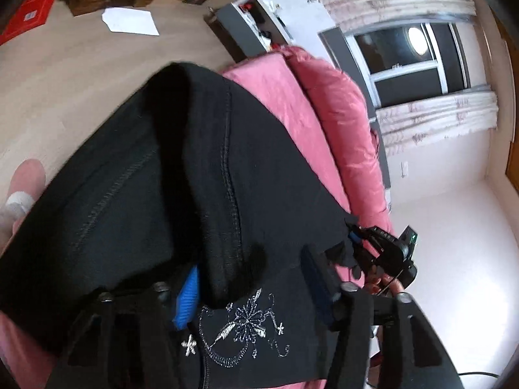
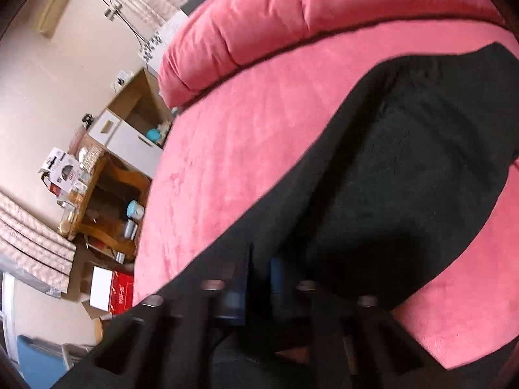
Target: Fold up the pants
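Note:
The black pants (image 1: pixel 168 175) with a silver embroidered flower hang lifted above the pink bed (image 1: pixel 285 103). My left gripper (image 1: pixel 249 291) is shut on their top edge, one blue pad showing beside the cloth. The right gripper (image 1: pixel 360 243) shows in the left wrist view, pinching the same edge further right. In the right wrist view the pants (image 2: pixel 405 175) drape from my right gripper (image 2: pixel 259 278), which is shut on the cloth, down onto the pink bed (image 2: pixel 227 149).
A pink pillow (image 2: pixel 259 26) lies at the bed's head. A wooden shelf (image 2: pixel 110 201) with jars, boxes and a red box (image 2: pixel 121 291) stands beside the bed. Wooden floor (image 1: pixel 81 64) holds papers. A window (image 1: pixel 408 61) is in the far wall.

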Action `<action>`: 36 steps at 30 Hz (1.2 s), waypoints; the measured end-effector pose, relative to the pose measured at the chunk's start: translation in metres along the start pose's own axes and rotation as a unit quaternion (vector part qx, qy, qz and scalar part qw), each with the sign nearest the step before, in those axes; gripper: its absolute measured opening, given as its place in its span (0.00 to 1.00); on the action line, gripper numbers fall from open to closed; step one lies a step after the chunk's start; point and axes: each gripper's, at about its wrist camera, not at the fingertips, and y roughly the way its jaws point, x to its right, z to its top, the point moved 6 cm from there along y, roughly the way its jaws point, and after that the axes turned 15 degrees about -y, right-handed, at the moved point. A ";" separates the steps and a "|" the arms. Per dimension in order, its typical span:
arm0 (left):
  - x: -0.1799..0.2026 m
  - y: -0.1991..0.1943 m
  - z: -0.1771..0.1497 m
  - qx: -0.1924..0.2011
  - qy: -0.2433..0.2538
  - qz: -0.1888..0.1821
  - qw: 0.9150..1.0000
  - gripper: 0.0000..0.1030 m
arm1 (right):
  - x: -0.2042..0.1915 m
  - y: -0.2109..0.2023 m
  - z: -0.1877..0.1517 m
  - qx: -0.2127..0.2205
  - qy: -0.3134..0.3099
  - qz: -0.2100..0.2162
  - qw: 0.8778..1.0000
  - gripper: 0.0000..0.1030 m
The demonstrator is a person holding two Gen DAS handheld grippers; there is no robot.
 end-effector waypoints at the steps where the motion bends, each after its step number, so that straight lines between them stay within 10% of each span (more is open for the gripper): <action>1: -0.001 0.004 -0.001 -0.011 0.000 0.009 1.000 0.15 | -0.001 0.000 0.000 0.003 0.000 0.002 1.000 0.11; 13: 0.038 -0.082 0.050 0.059 -0.014 -0.099 0.993 0.08 | -0.035 -0.116 -0.037 0.085 -0.084 0.046 0.992 0.09; 27: -0.038 -0.079 0.043 0.058 -0.075 -0.044 0.994 0.08 | -0.042 -0.119 -0.181 0.038 -0.101 0.030 0.994 0.09; 31: -0.047 -0.080 0.031 0.053 -0.081 -0.032 0.995 0.42 | -0.024 -0.096 -0.200 0.008 -0.079 0.037 0.996 0.10; 36: -0.044 -0.076 0.026 0.043 -0.100 -0.038 0.993 0.44 | -0.007 -0.094 -0.210 0.002 -0.033 0.061 0.998 0.15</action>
